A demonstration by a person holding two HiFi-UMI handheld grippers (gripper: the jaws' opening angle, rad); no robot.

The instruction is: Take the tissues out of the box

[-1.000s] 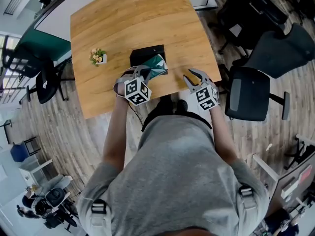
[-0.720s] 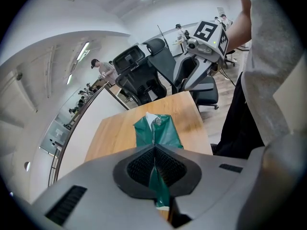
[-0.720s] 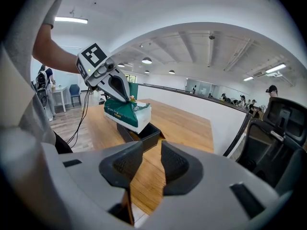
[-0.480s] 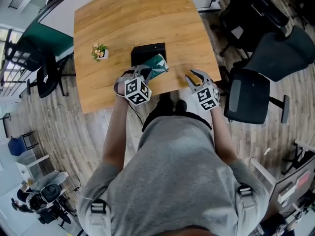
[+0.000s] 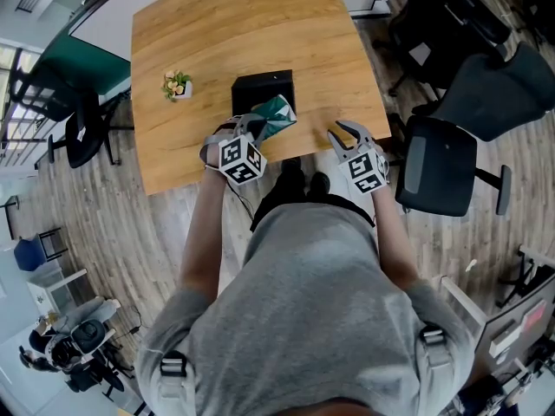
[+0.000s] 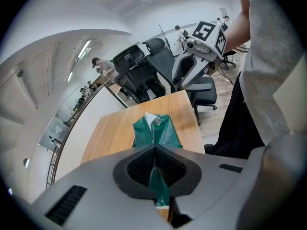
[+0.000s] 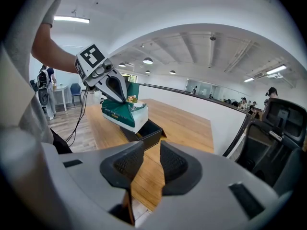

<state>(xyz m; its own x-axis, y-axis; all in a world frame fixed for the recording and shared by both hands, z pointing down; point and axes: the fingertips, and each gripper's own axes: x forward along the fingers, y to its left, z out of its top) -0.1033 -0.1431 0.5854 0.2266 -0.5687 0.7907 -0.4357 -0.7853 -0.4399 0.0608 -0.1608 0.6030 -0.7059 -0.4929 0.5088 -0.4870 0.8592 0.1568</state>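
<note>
A green tissue pack [image 5: 277, 113] with a white underside hangs tilted just above the near end of the black box [image 5: 263, 88] on the wooden table [image 5: 199, 33]. My left gripper [image 5: 252, 128] is shut on the pack's green wrapper [image 6: 156, 131], which is pinched between its pads [image 6: 154, 164]. In the right gripper view the pack [image 7: 125, 113] sits over the open black box [image 7: 144, 134]. My right gripper [image 5: 342, 133] hovers at the table's near right edge; its jaws [image 7: 151, 164] have just been closing and stand partly open with nothing between them.
A small potted plant [image 5: 176, 84] stands on the table left of the box. Black office chairs [image 5: 442, 163] stand to the right of the table, another [image 5: 82, 141] to the left. The person stands at the table's near edge.
My left gripper has drifted slightly with the tissue pack, away from the box toward the table's near edge. The right gripper has stayed where it was.
</note>
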